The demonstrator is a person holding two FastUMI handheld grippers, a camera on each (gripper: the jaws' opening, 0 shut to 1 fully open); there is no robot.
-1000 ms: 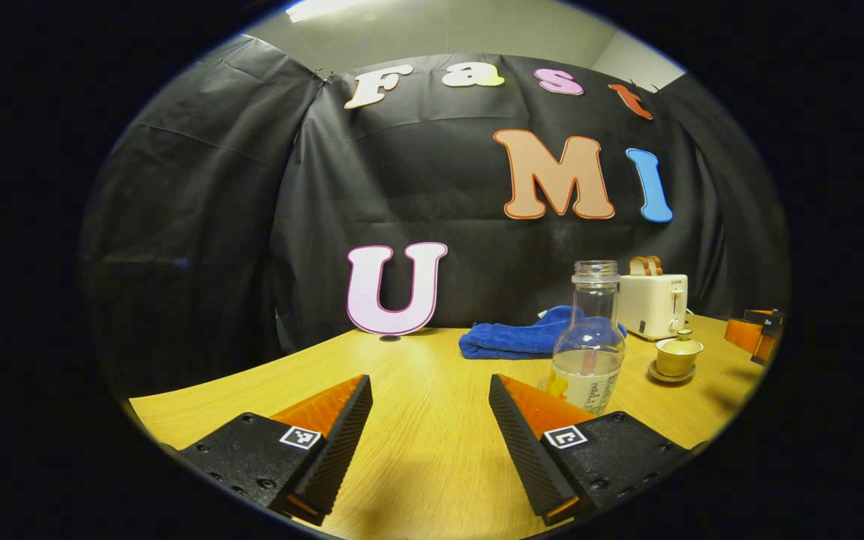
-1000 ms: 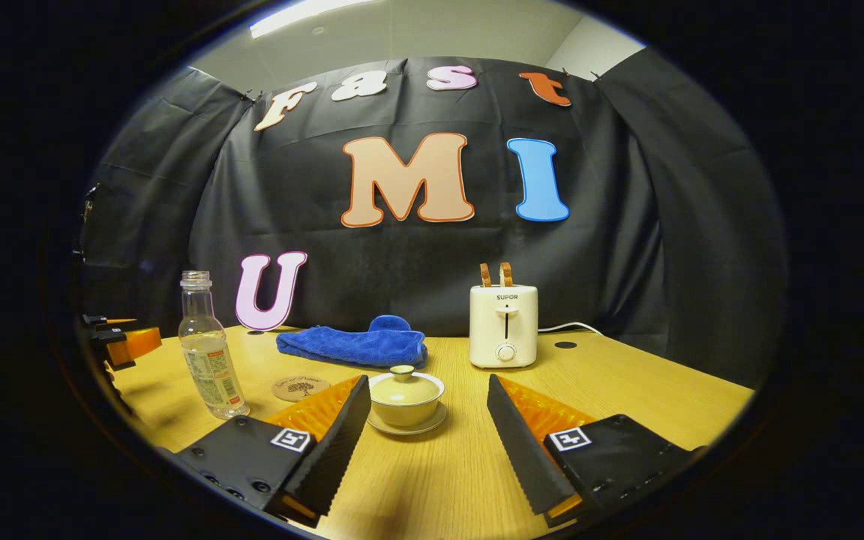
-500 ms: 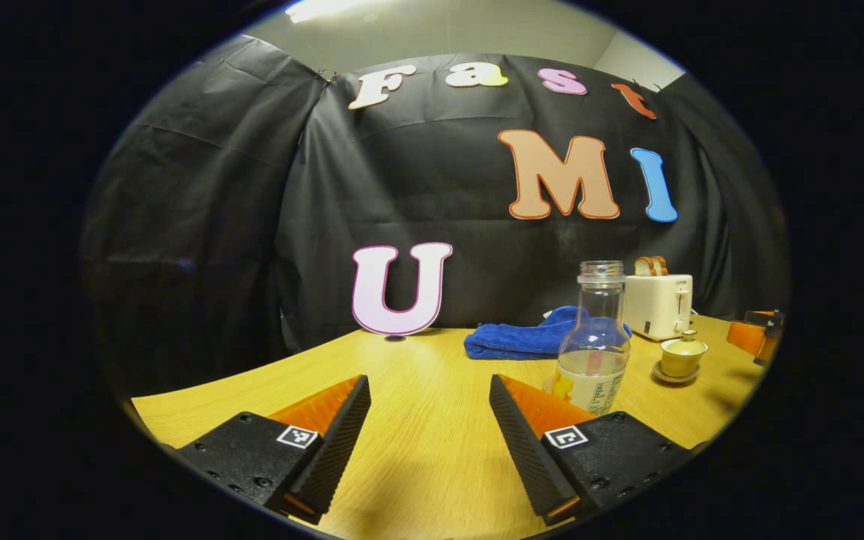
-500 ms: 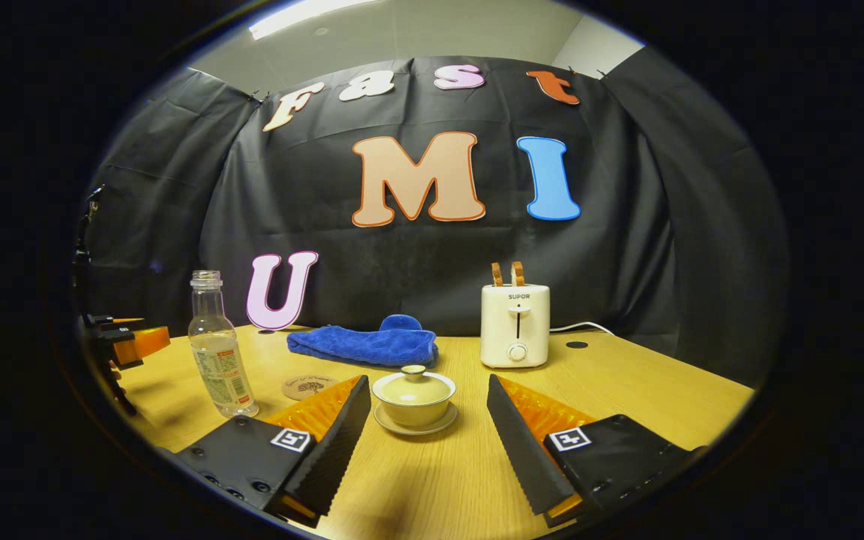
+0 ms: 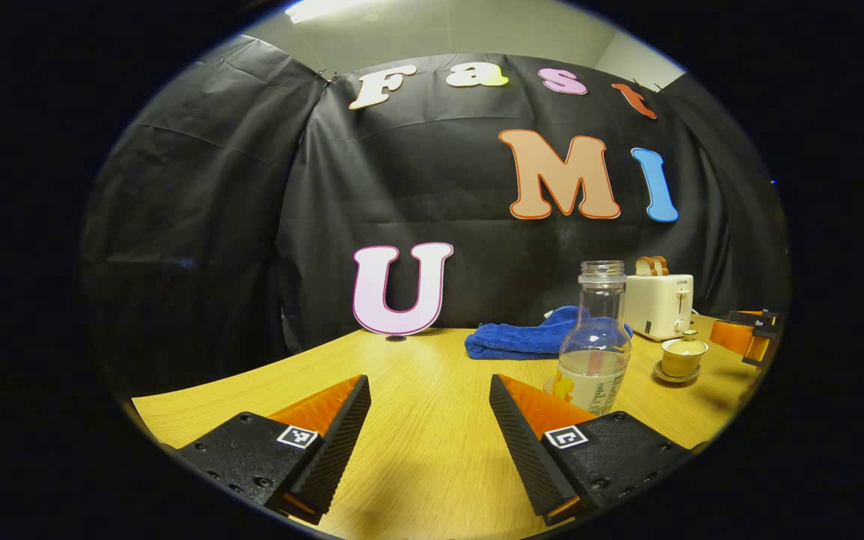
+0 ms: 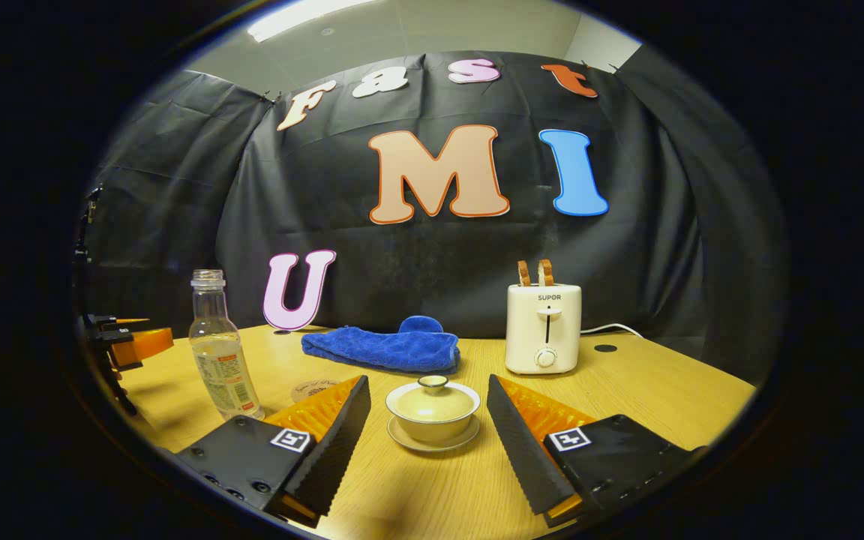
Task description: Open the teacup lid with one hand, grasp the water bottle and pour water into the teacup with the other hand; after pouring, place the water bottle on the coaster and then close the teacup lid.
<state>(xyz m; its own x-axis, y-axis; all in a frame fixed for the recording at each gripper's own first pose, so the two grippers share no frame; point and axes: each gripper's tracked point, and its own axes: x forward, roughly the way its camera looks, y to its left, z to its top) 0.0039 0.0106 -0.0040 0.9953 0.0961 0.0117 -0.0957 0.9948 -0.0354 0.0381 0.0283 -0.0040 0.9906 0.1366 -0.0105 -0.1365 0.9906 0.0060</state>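
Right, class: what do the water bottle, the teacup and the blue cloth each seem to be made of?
Water bottle: clear, glossy, glass or plastic; the liquid shows through, and it bears a paper-like label.
Teacup: glazed ceramic by its look, a smooth cream sheen, on a matching saucer.
Blue cloth: soft, matt fabric, probably terry or microfibre; fuzzy and rumpled.

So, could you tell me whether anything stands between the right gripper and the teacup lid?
Nothing visible does. In the right gripper view the right gripper is open, and the teacup lid sits straight ahead between its fingers over bare table. The blue towel and toaster stand behind the cup.
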